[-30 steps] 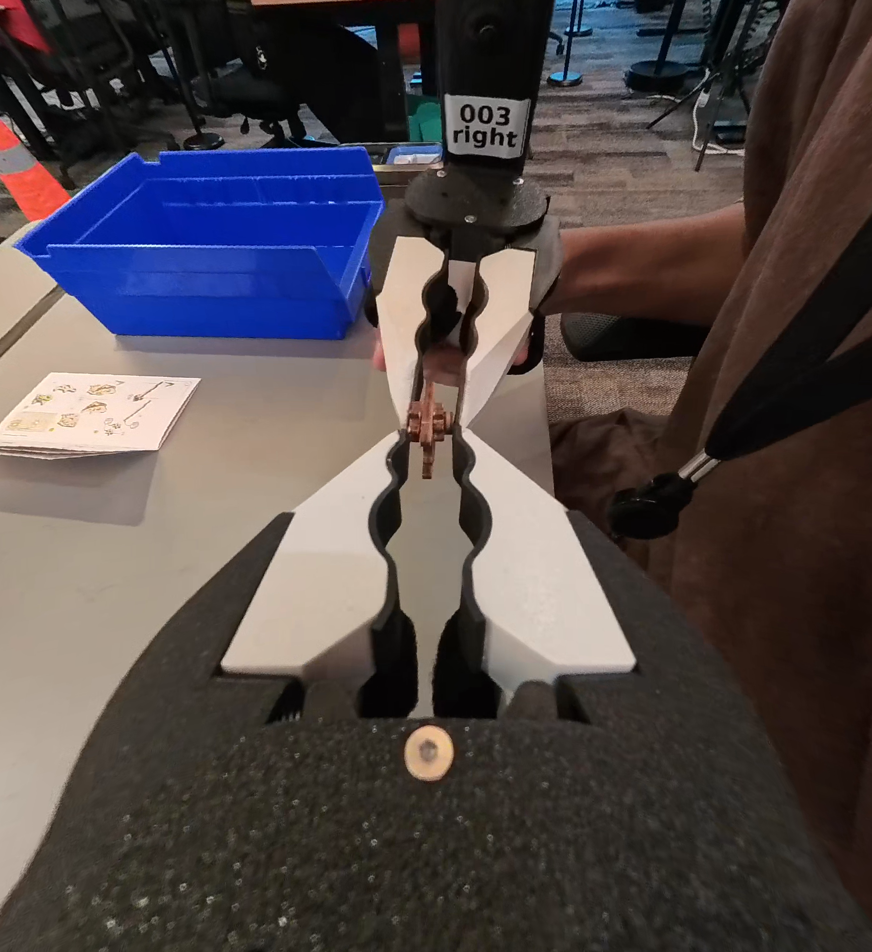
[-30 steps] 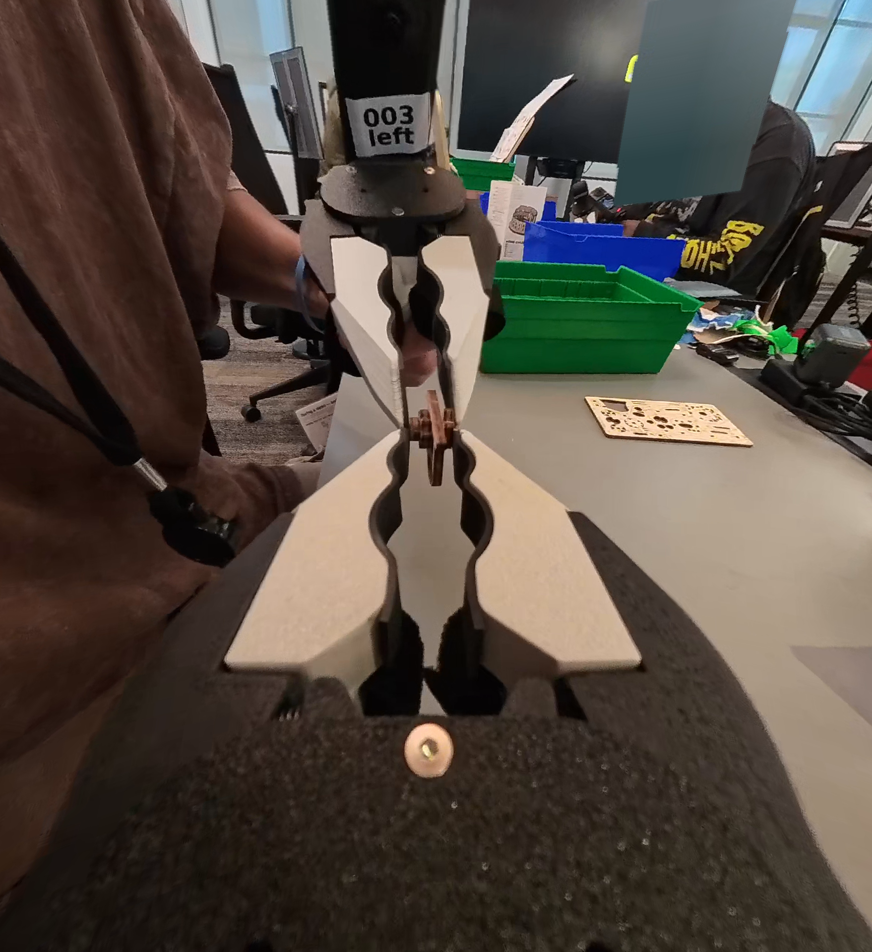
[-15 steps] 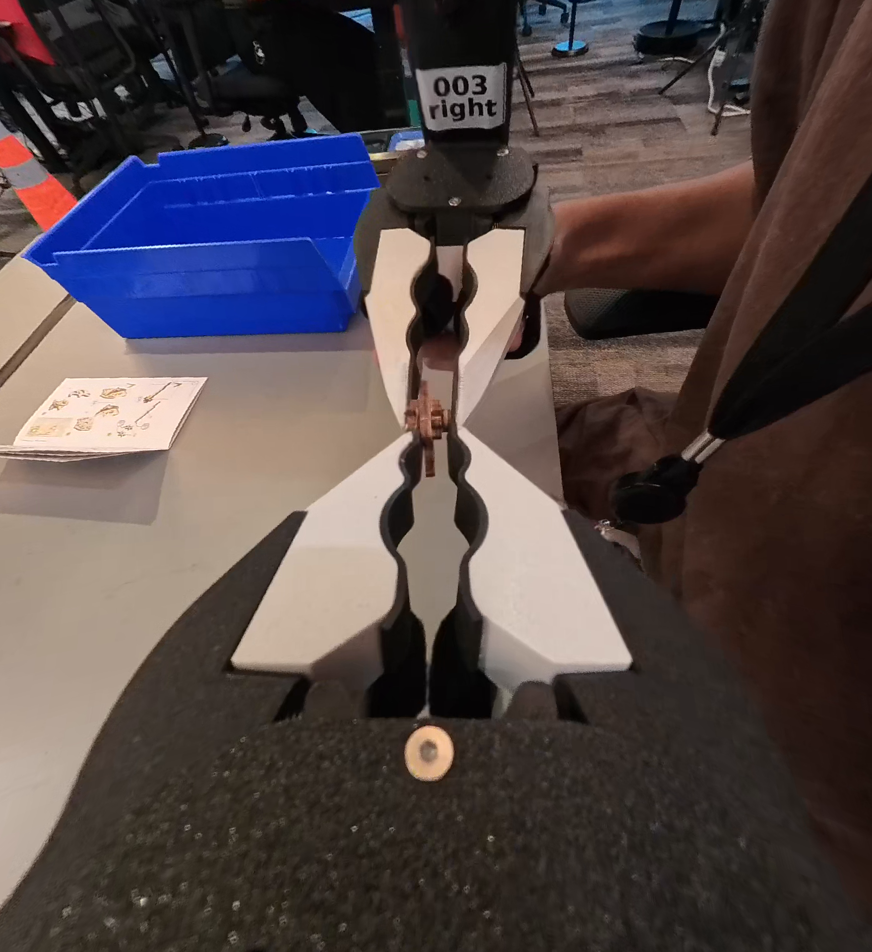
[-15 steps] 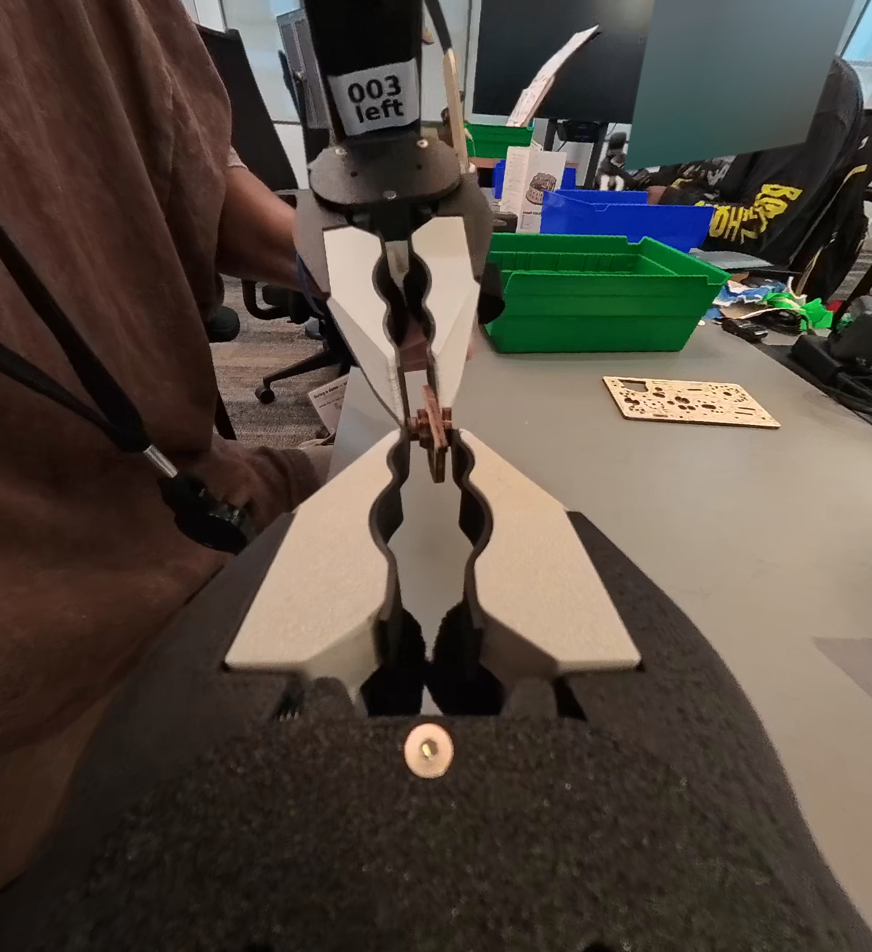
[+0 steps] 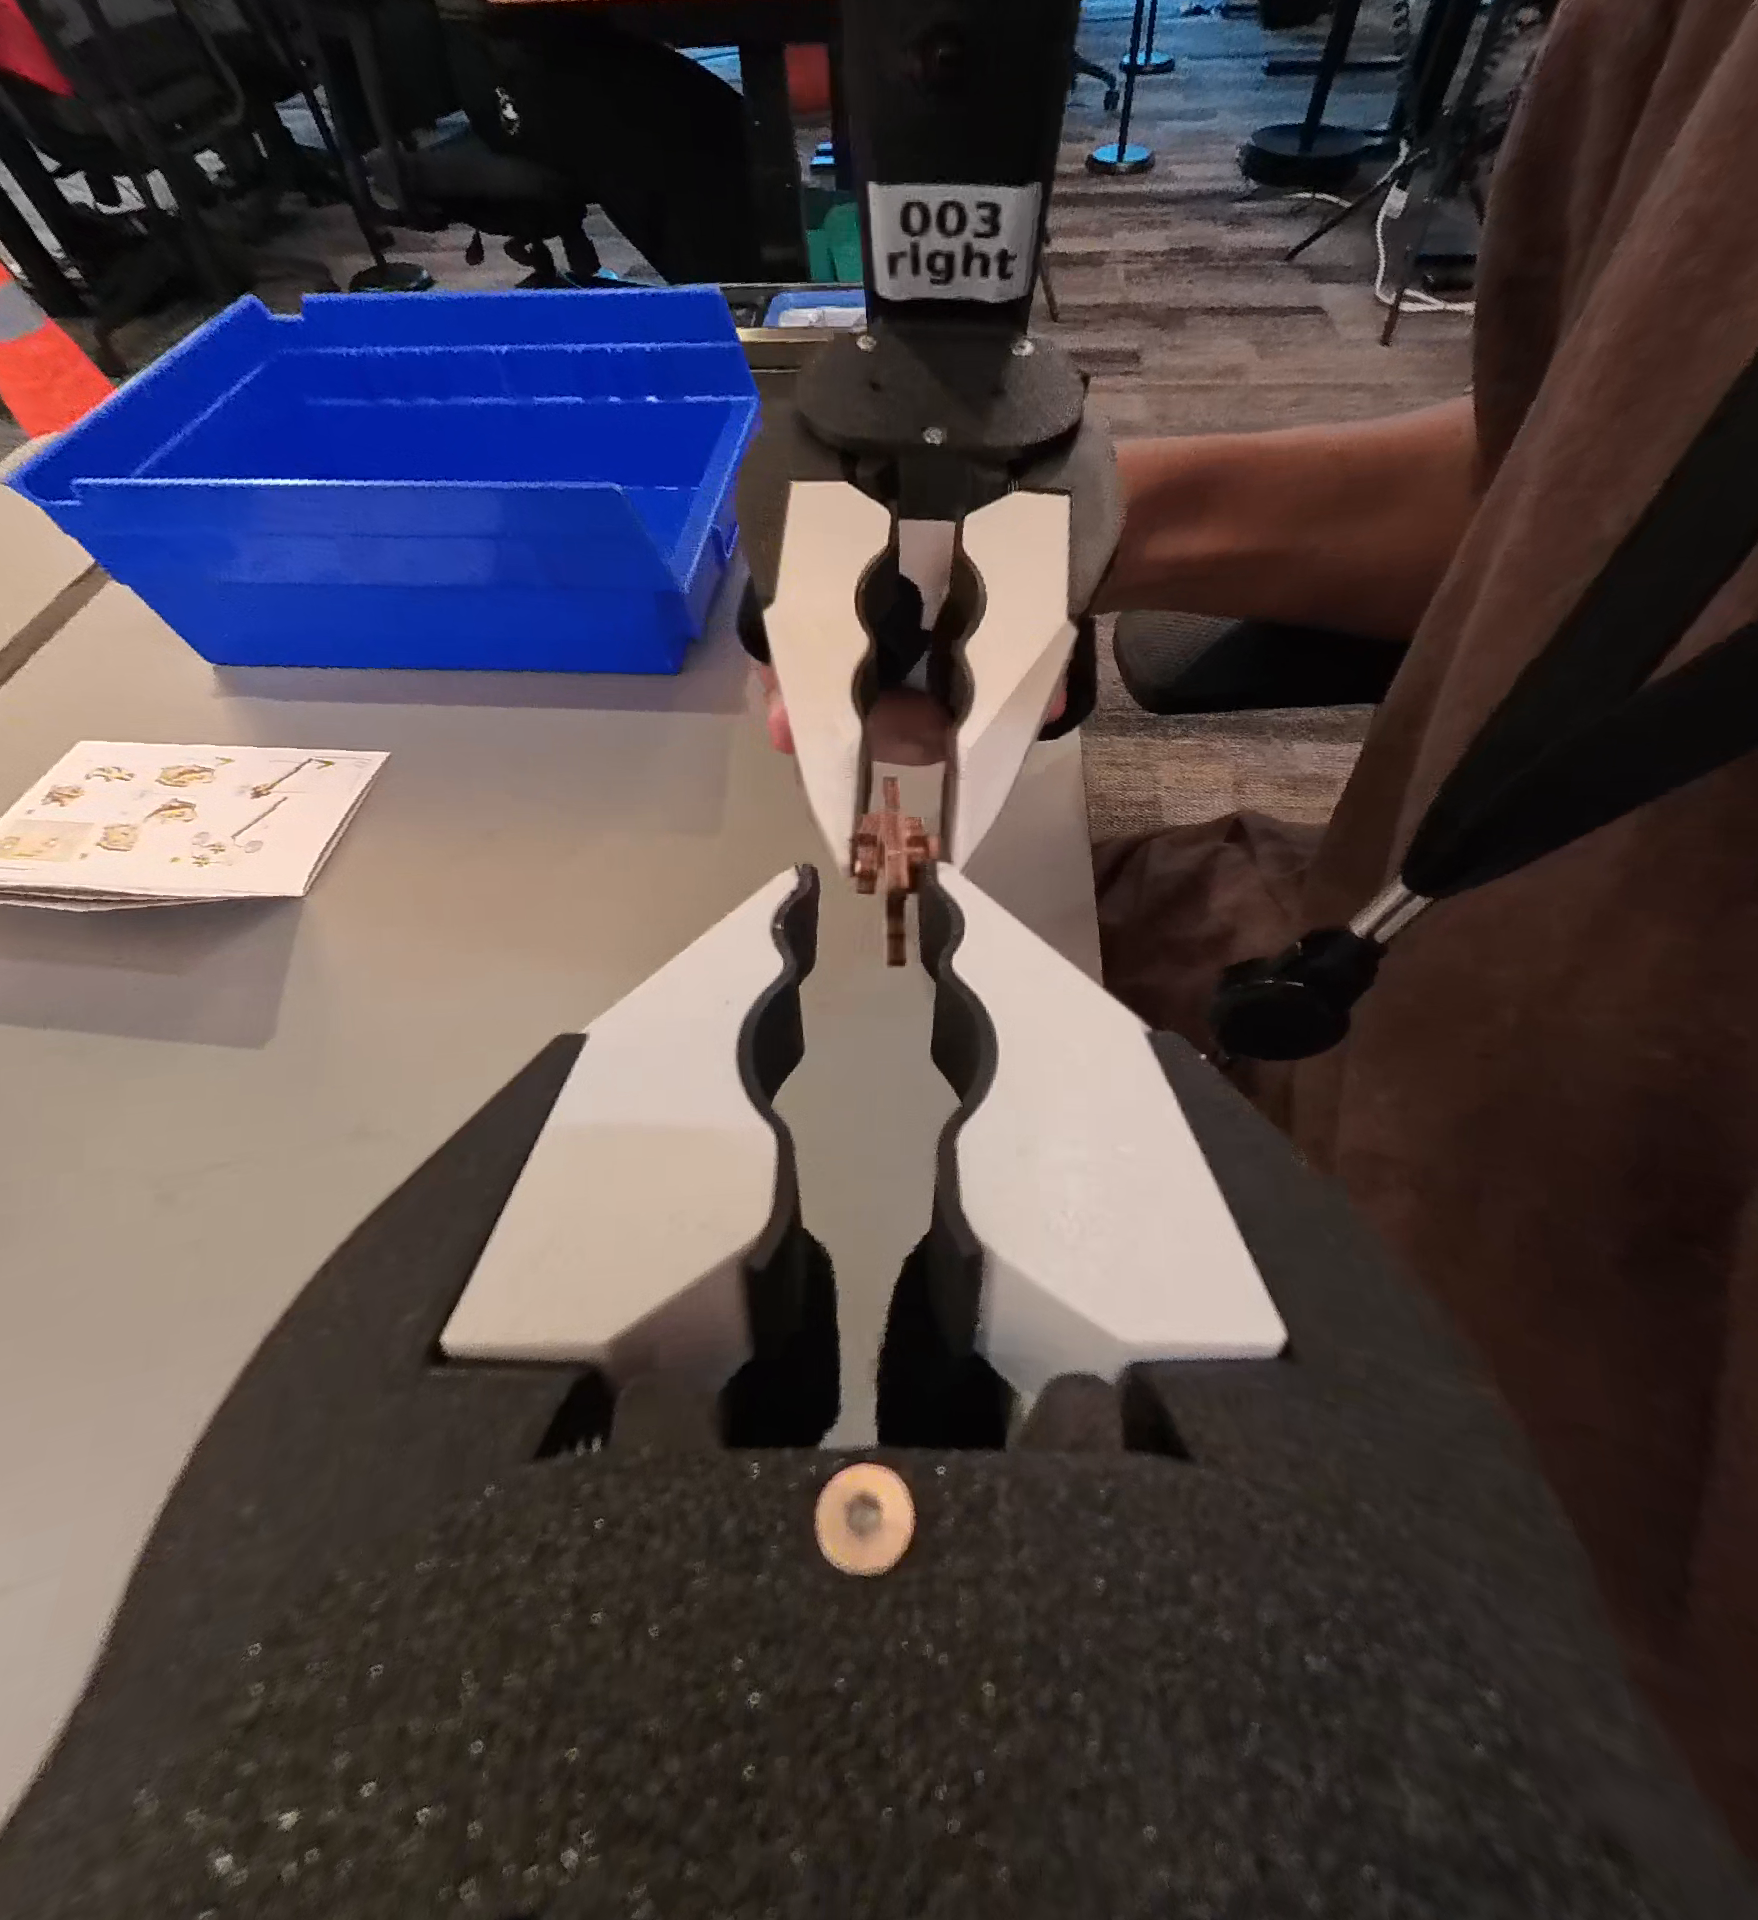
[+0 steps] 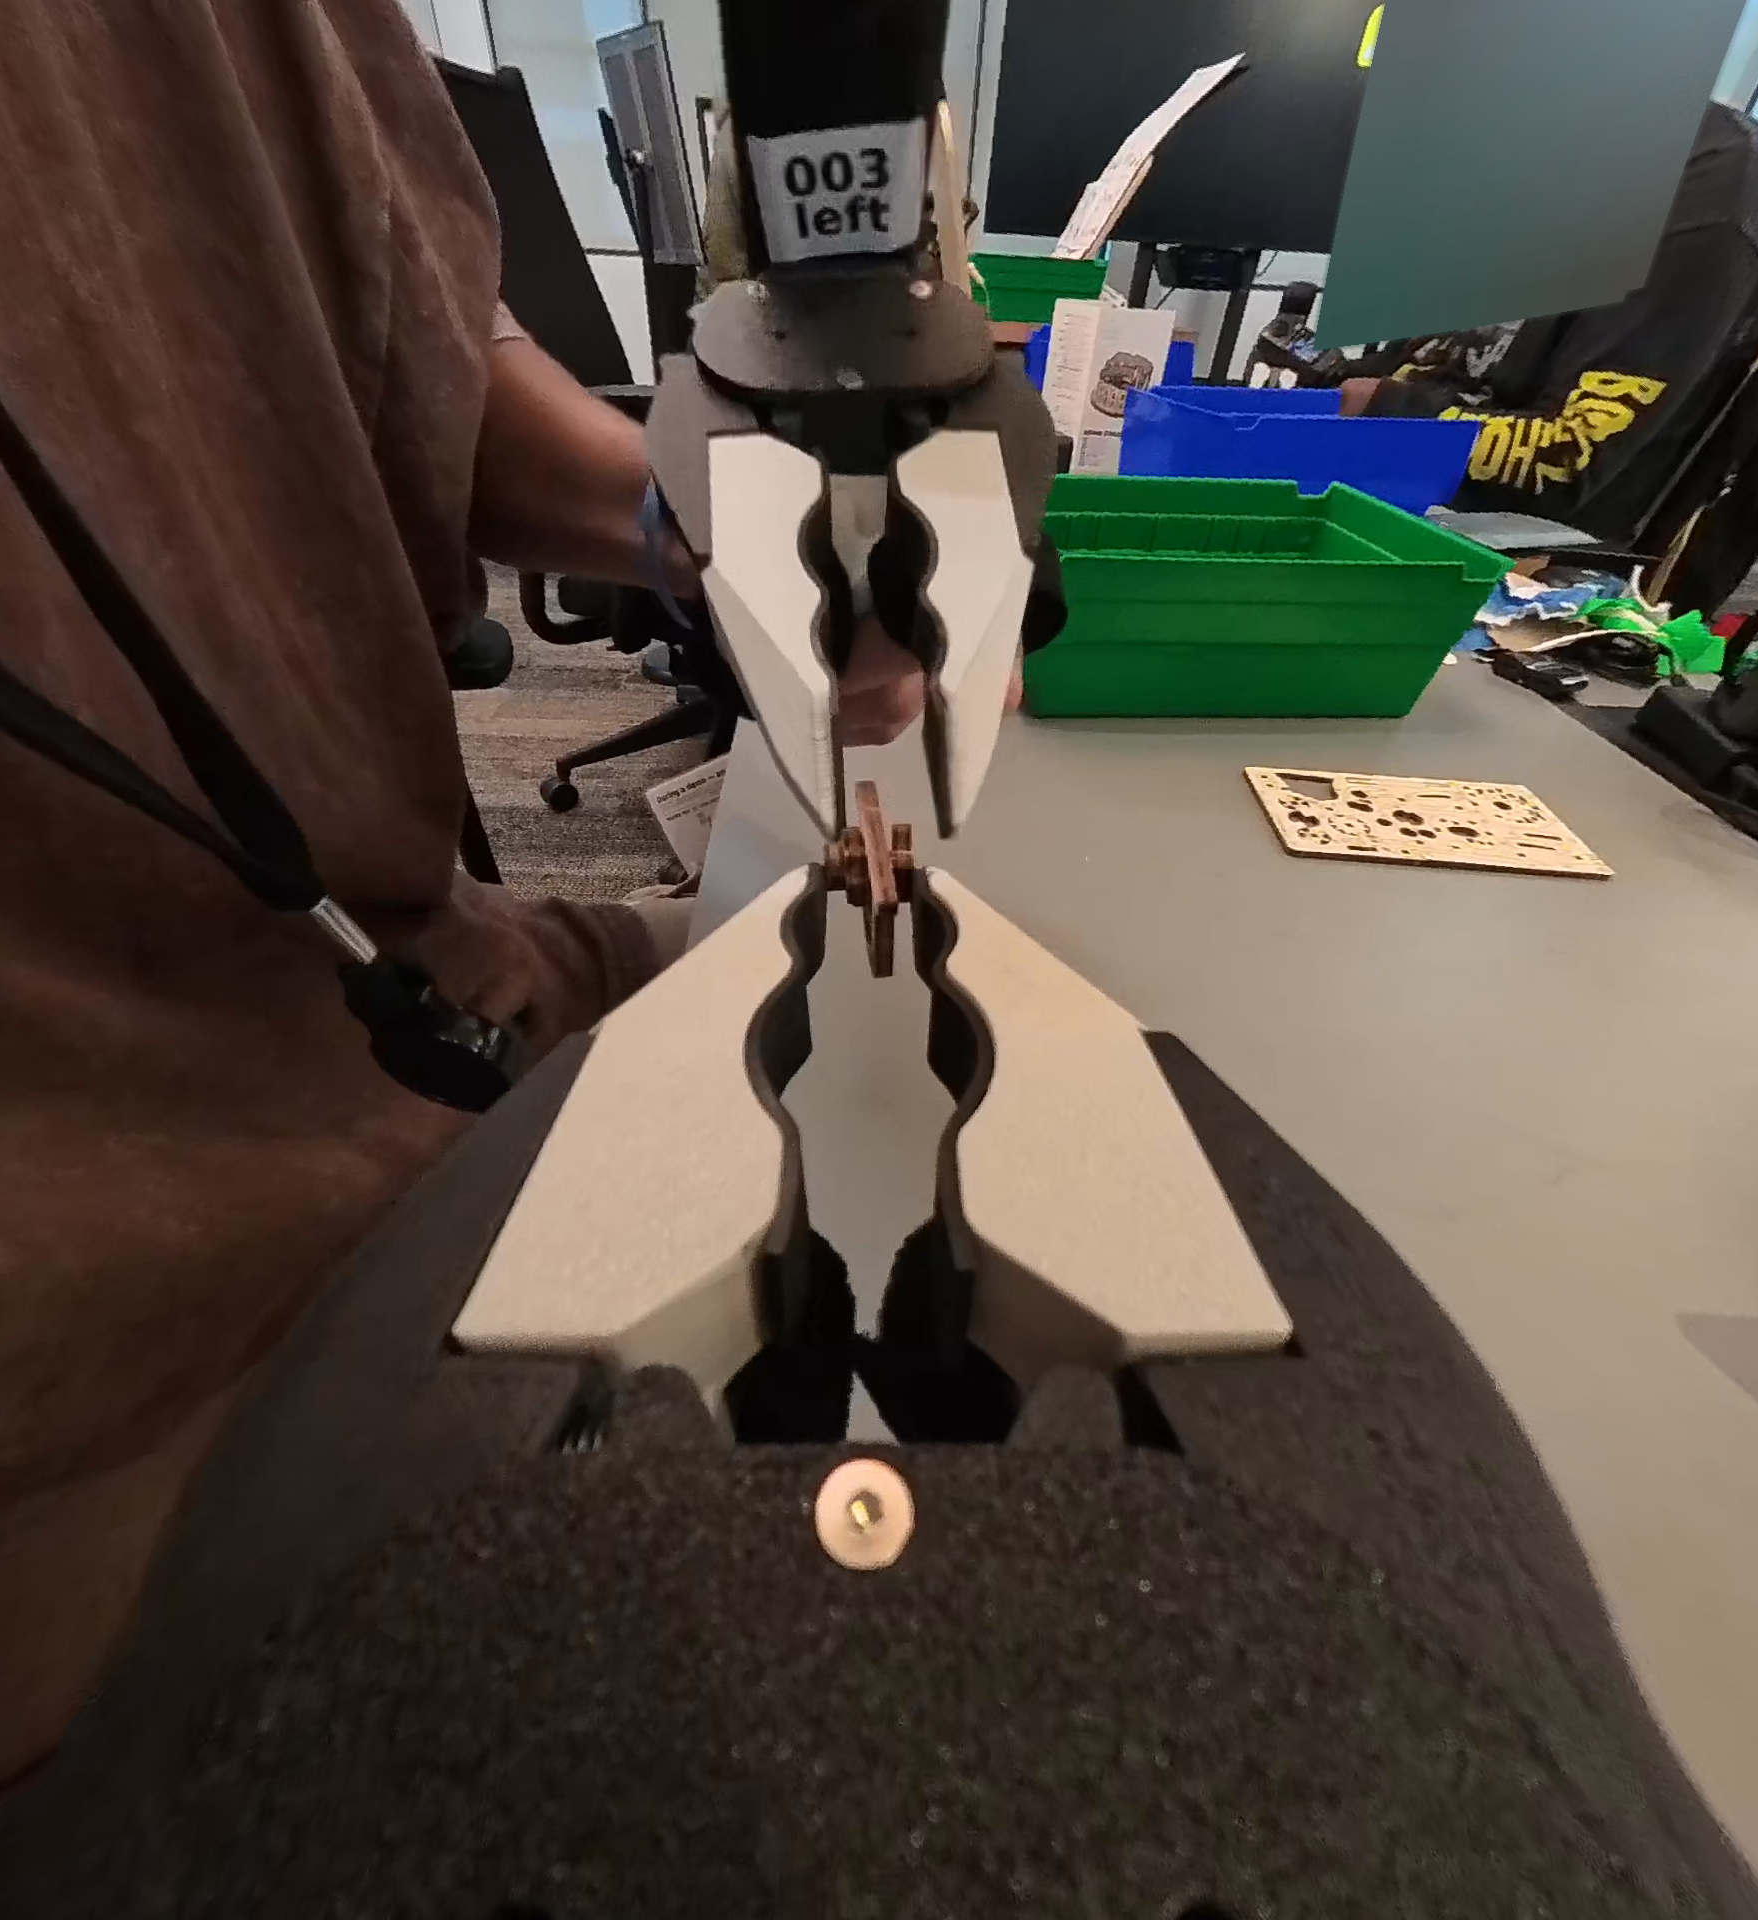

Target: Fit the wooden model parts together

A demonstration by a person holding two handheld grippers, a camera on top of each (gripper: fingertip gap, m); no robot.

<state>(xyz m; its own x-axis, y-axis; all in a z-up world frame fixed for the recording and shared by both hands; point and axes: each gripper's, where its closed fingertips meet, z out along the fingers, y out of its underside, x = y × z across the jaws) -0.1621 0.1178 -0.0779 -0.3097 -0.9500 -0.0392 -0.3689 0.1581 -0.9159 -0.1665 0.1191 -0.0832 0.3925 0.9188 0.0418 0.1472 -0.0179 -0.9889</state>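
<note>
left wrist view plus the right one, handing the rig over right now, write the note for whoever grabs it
Left tool: open, jaws apart on either side of the wooden parts, apparently not gripping them.
Right tool: shut on the wooden parts, held in the air above the table.
Done: the small pieces look slotted together crosswise.
Left: cannot tell if more pieces go on; the punched wooden sheet and instruction sheet lie on the table.

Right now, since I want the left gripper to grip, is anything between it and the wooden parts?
Nothing visible. The wooden parts, pinched by the right gripper, sit right between the open tips of the left gripper.
</note>
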